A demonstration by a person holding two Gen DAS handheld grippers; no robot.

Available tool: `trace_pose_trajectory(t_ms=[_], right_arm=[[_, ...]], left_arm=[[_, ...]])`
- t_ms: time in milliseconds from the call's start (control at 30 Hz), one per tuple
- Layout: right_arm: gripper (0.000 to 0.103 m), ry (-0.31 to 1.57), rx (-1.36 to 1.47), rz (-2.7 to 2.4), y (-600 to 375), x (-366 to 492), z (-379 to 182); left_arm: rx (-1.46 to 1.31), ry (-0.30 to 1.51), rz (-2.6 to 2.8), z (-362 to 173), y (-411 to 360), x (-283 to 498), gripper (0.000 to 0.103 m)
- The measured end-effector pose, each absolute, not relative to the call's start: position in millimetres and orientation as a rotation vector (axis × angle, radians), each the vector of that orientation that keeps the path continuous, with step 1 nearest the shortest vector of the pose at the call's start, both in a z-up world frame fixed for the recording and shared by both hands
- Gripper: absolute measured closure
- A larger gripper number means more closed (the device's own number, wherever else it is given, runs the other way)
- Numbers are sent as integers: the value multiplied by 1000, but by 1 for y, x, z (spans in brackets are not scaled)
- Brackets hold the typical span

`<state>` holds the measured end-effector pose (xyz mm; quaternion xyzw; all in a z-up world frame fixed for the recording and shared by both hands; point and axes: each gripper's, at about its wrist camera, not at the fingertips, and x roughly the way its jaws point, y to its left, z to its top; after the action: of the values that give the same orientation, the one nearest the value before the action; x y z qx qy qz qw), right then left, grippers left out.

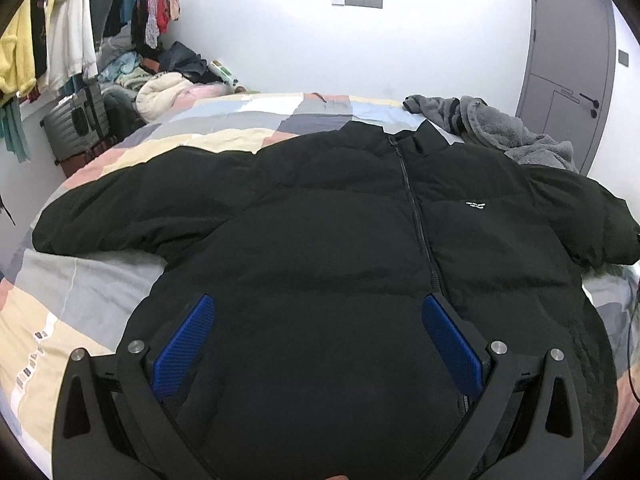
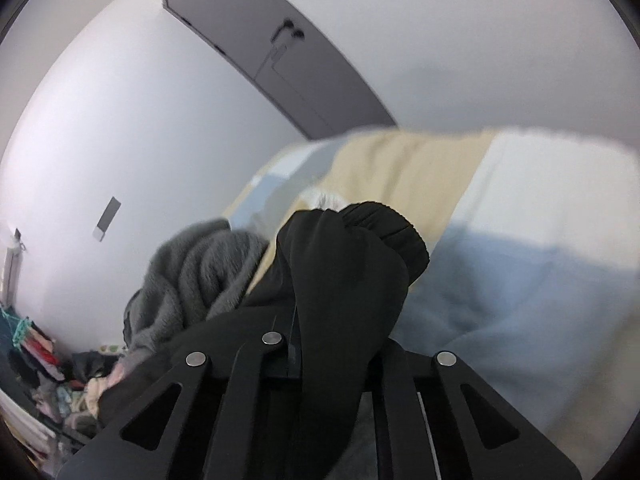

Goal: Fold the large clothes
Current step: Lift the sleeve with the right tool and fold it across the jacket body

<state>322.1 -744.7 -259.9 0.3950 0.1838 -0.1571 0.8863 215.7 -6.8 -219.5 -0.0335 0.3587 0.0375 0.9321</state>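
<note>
Over the black zipped puffer jacket my left claw hangs spread — my right claw clenches its ribbed sleeve cuff.

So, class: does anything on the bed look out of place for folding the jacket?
Yes. A crumpled grey fleece garment lies bunched beside the black puffer jacket's collar, touching its shoulder, crowding the patchwork bedspread.

Bright, even indoor light; right view motion-blurred, both fisheye-warped, corners vignetted.
</note>
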Motion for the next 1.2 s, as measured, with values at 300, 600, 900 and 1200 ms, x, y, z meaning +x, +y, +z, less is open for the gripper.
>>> trace_pose_trajectory(t_ms=[300,600,900,1200], right_arm=[[101,313,697,-353,-726,275,-148],[101,287,569,-307,-653,262,-39],[100,210,323,-214,-513,272,78],[98,171,87,23,-317,304,118]], left_arm=[[-66,709,19,-200,7,190,0],[-80,663,-4,-180,33,168,0],[-59,553,102,-169,63,153,0],[-76,563,43,-172,80,160,0]])
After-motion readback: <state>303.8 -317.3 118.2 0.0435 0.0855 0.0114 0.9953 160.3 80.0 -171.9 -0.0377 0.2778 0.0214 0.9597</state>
